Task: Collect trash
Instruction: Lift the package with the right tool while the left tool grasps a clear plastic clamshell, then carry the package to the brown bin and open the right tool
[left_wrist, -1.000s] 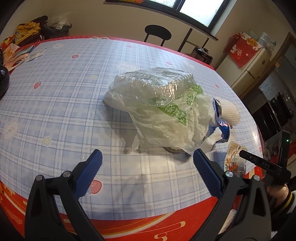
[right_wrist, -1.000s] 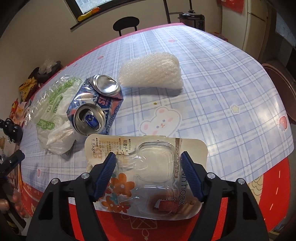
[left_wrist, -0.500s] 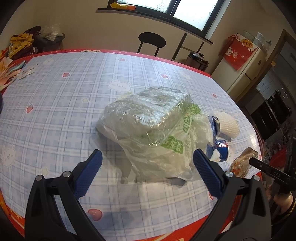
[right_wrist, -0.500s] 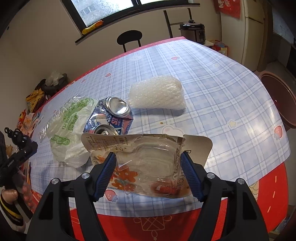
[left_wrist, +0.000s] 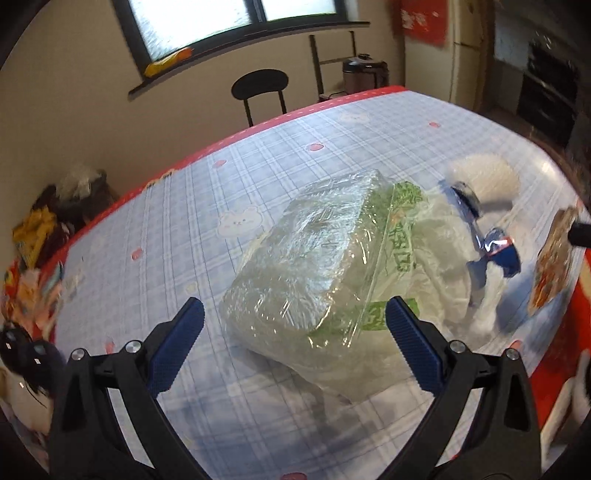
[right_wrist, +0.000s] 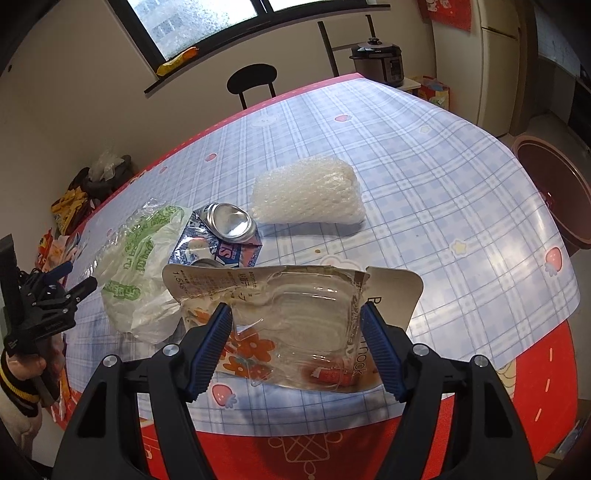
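Your right gripper is pinching the hook packaging low in frame, lifted off the table. Your left gripper is spread wide above the plastic bag mid-frame. That flimsy blister could slip out if you swing it fast.

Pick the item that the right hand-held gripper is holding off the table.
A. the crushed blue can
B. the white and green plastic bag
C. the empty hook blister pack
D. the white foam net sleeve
C: the right hand-held gripper has its blue pads pressed on both sides of the blister pack, lifted above the tablecloth, while the can, foam sleeve and bag lie on the table.
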